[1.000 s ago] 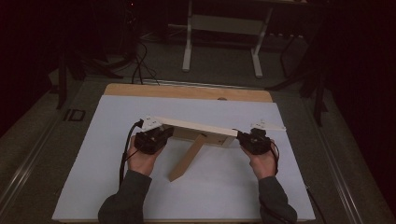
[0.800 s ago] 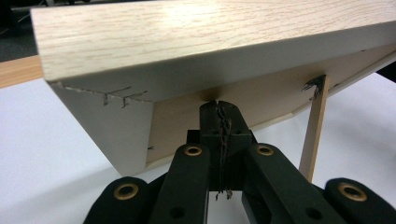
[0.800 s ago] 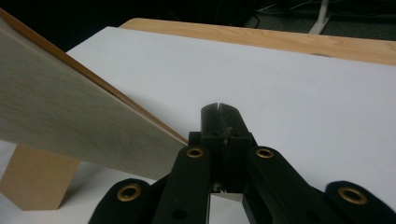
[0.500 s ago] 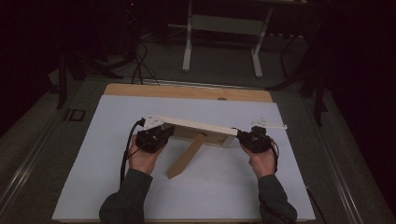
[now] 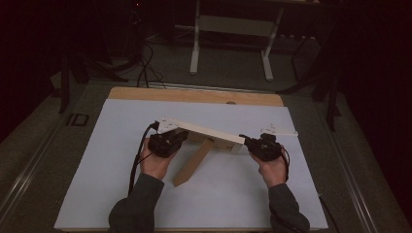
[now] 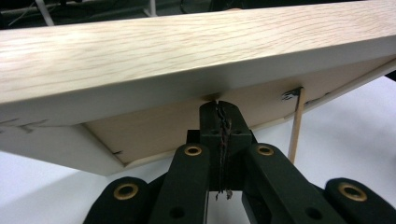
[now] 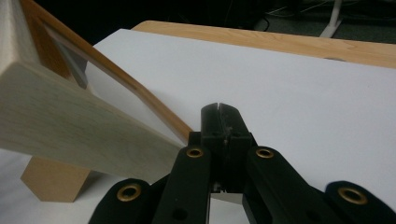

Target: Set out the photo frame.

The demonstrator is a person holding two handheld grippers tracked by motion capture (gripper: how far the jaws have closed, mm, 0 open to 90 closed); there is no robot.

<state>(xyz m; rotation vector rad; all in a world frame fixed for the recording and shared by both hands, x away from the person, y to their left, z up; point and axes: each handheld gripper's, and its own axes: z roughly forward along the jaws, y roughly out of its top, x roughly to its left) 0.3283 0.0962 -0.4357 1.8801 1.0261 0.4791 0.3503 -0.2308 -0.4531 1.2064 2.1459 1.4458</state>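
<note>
1. High view: one wooden frame (image 5: 206, 132) with one stand leg (image 5: 193, 162), above one white sheet (image 5: 116, 194) on the table (image 5: 194, 95).
2. Its long axis runs left to right, tilted, the leg slanting toward me.
3. My left gripper (image 5: 167, 142) and right gripper (image 5: 262, 145), jaws closed with nothing between them, sit at its two ends.

Frame (image 5: 204, 132) front face hidden in high view, only top edge + rear stand (image 5: 193, 163) show. Left gripper (image 6: 219, 106) view: frame ends cut off both sides, stand seen as a thin sliver. Right gripper (image 7: 219, 109) view: frame cropped at left/top edge, contact w/ jaws can't tell. Room bg too dark to read.
</note>
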